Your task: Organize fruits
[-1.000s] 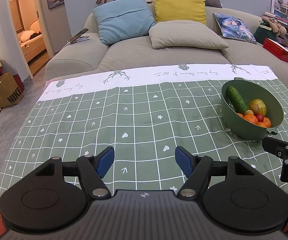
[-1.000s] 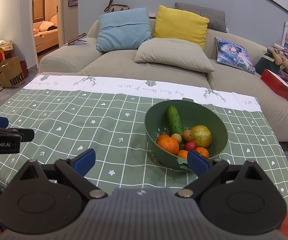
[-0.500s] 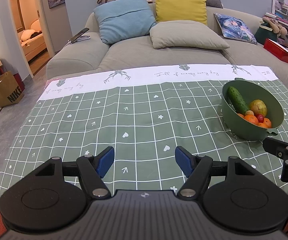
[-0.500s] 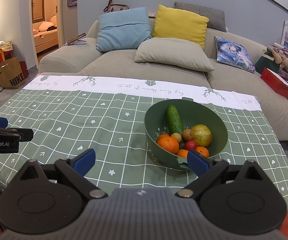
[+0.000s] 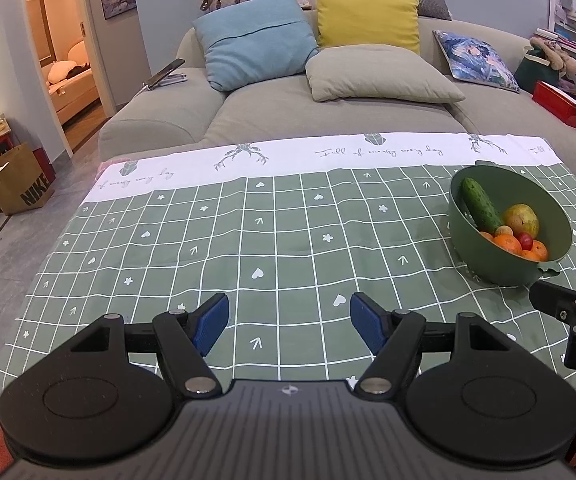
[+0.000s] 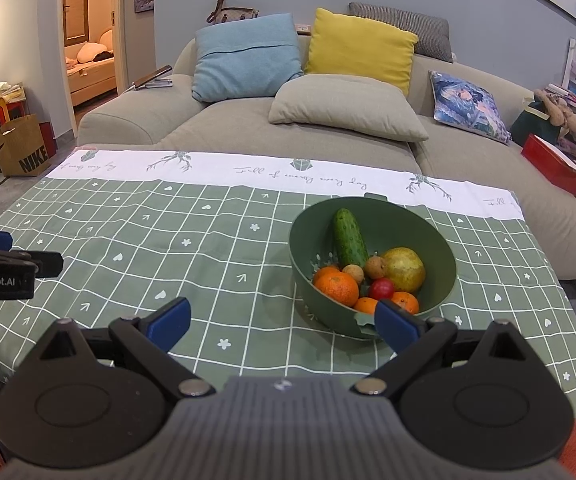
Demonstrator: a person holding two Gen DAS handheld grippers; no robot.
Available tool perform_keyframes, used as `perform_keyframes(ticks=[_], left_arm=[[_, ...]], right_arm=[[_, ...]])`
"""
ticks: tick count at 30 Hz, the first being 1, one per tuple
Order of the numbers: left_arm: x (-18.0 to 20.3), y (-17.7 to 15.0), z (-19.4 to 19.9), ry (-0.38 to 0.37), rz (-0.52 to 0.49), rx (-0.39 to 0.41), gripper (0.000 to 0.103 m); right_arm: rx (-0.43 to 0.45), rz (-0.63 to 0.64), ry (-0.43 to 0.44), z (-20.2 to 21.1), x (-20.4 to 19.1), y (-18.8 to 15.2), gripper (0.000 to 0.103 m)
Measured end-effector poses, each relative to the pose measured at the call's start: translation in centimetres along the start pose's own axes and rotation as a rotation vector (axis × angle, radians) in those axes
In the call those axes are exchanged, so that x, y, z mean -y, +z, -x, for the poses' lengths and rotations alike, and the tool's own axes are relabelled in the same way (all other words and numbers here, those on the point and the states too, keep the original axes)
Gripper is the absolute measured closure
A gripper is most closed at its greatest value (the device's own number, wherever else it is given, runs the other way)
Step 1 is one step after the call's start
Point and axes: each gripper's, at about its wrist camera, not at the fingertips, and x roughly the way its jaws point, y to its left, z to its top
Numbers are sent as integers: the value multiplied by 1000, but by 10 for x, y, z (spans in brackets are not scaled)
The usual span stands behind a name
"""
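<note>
Longans (image 6: 375, 266) show only from the right; both hand-held grippers gape wide, empty.

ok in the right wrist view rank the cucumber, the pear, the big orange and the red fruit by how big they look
1. cucumber, longest
2. pear
3. big orange, close to the pear in apparent size and a bit nearer the camera, so that order is unsure
4. red fruit, clearly smallest

All sit in the green bowl.
</note>
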Motion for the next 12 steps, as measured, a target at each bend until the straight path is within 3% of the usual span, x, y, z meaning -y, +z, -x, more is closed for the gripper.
perform_keyframes(ticks=[12], left_arm=[[0, -1, 0, -4, -3, 6, 22]], right_arm=[[-5, -3, 2, 0, 1, 1, 9]])
